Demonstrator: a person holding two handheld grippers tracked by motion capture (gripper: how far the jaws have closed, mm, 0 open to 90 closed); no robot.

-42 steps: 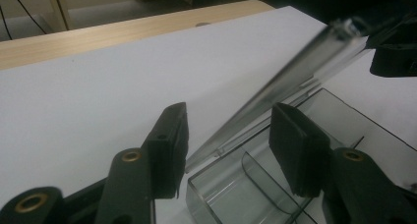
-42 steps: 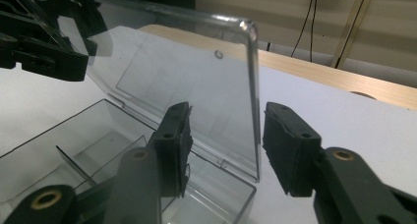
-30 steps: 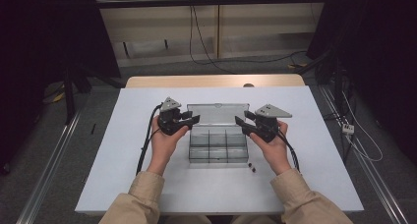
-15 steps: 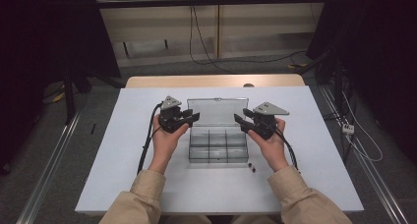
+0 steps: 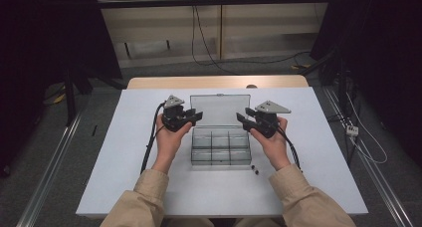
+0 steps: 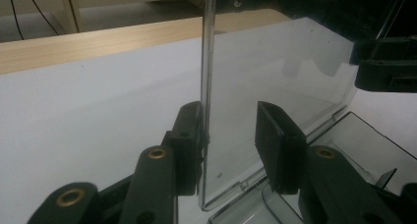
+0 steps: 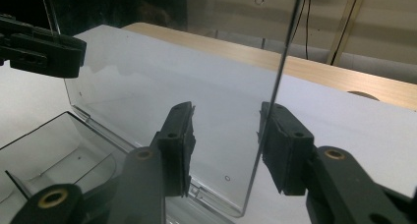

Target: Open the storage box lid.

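From above, your left gripper [image 5: 195, 116] and right gripper [image 5: 242, 118] flank the raised lid [image 5: 219, 110] of the clear box [image 5: 220, 148], whose long axis runs between them. In the left gripper view, jaws open, straddling the upright lid's edge [image 6: 205, 86]. Right gripper view: same, unclamped [image 7: 275, 101]. Next, I judge, swing it down.

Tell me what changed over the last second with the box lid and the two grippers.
Little changed. The left gripper and right gripper keep their places at the two side edges of the raised clear lid, each with the edge between its open jaws. One left jaw lies against the lid; neither pair clamps it. The compartment box, the small dark bits and the table stayed put.
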